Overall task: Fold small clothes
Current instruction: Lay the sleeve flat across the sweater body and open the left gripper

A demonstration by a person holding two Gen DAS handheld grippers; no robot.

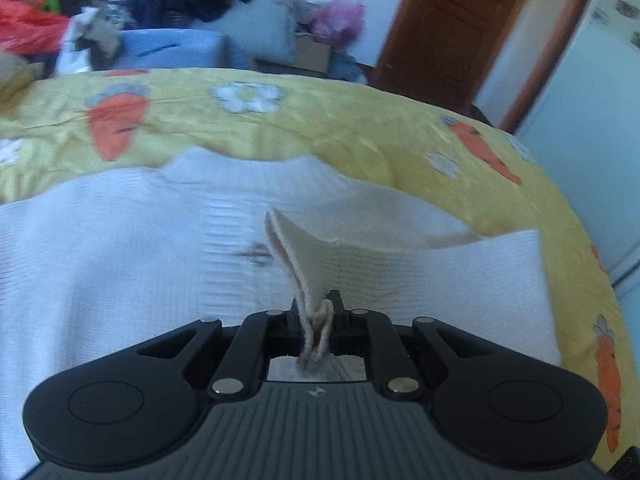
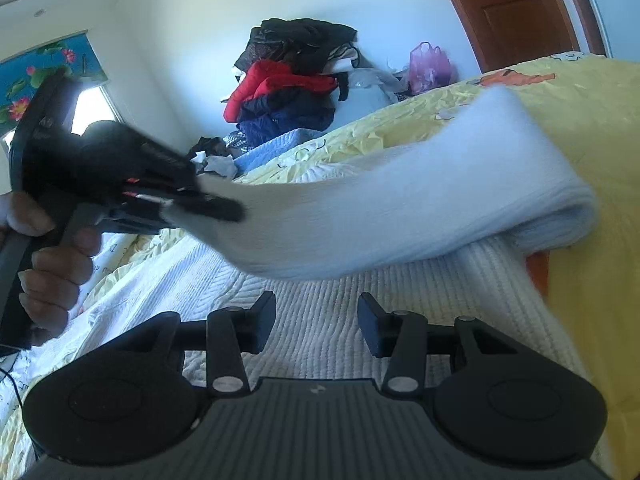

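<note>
Two grippers are at work, and only one has hold of anything. At the bottom centre of the left wrist view, the left gripper [image 1: 318,320] is clamped on a bunched edge of the white knitted garment [image 1: 120,248], whose cream-coloured underside rises from the jaws in a lifted flap toward the middle of the frame. In the right wrist view the same tool shows at the left edge, gripped by the person's hand [image 2: 48,264], drawing a band of the fabric across the frame over the part that lies flat below. The right gripper [image 2: 316,322], bottom centre, has its jaws apart with nothing between them, hovering over the ribbed cloth. The garment lies on the yellow carrot-print bedspread [image 1: 320,120], filling each frame's lower half.

One fold looks to be partway over; laying it down, smoothing it and any further folds appear to remain.
</note>
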